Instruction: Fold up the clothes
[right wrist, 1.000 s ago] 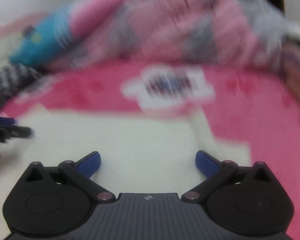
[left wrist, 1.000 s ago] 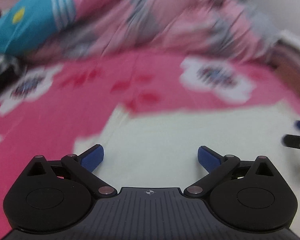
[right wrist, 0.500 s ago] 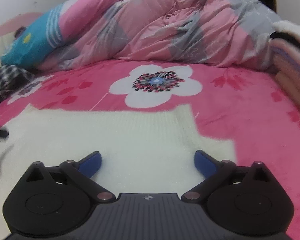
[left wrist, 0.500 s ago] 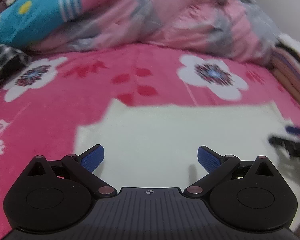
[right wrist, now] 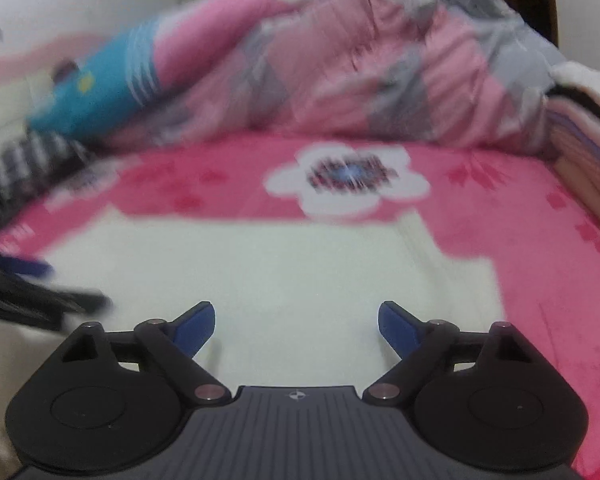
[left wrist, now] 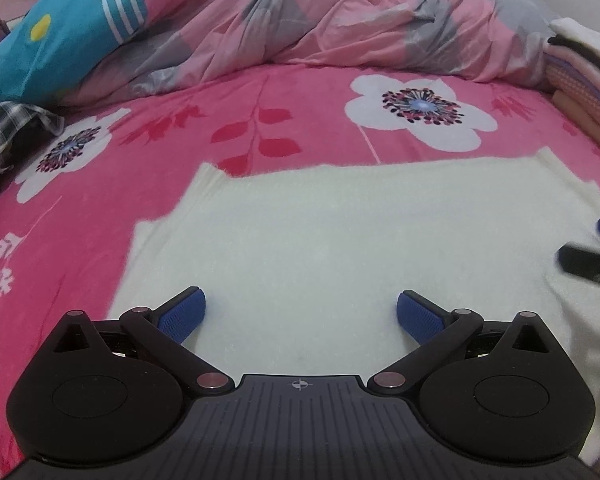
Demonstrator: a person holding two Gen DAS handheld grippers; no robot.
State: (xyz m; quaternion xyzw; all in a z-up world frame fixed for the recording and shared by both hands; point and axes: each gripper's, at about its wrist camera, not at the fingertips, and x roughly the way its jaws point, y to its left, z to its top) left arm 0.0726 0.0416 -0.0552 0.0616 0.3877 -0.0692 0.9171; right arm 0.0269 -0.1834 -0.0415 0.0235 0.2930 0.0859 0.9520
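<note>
Left gripper [left wrist: 300, 312] and right gripper [right wrist: 296, 324] both angle down over a cream garment [left wrist: 340, 240], jaws spread, gripping nothing (the right's just narrowed slightly). Pink floral bedsheet [left wrist: 300, 120]; rumpled quilt [left wrist: 340, 20] at twelve o'clock.

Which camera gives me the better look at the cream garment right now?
The left wrist view: the cream garment is sharp there, its far edge and left stepped corner clear against the pink sheet. The right wrist view shows it too, with its right corner, but motion-blurred.

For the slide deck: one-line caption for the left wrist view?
Open left gripper over a cream garment spread flat on a pink floral bedsheet, rumpled duvet behind.
</note>
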